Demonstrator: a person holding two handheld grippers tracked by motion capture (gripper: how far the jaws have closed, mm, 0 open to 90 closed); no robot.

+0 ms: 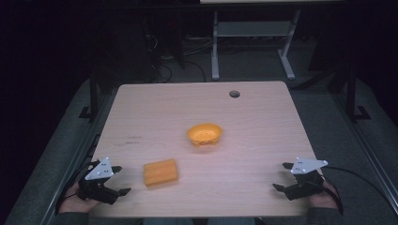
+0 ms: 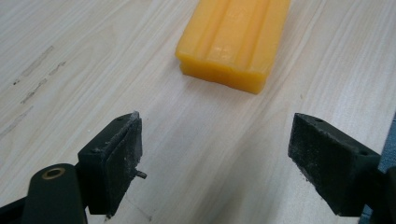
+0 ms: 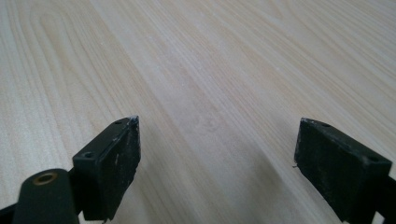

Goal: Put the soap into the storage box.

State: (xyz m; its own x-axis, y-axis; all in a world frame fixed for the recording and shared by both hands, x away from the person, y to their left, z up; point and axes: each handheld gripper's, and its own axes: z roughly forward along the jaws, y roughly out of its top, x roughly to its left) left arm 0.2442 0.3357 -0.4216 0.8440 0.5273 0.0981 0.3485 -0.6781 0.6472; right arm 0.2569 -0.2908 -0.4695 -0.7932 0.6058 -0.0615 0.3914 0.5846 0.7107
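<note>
Orange block (image 2: 235, 39) far end cut by top edge; bowl (image 1: 204, 134) contents too small.

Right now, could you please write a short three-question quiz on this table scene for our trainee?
1. True or false: the orange block lies inside the orange bowl.
2. Which gripper is nearer the block: A) left gripper B) right gripper?
3. Fill in: both grippers' jaws stand ____.

Key: 1 false, the block lies on the table, apart from the bowl; 2 A; 3 open.
</note>
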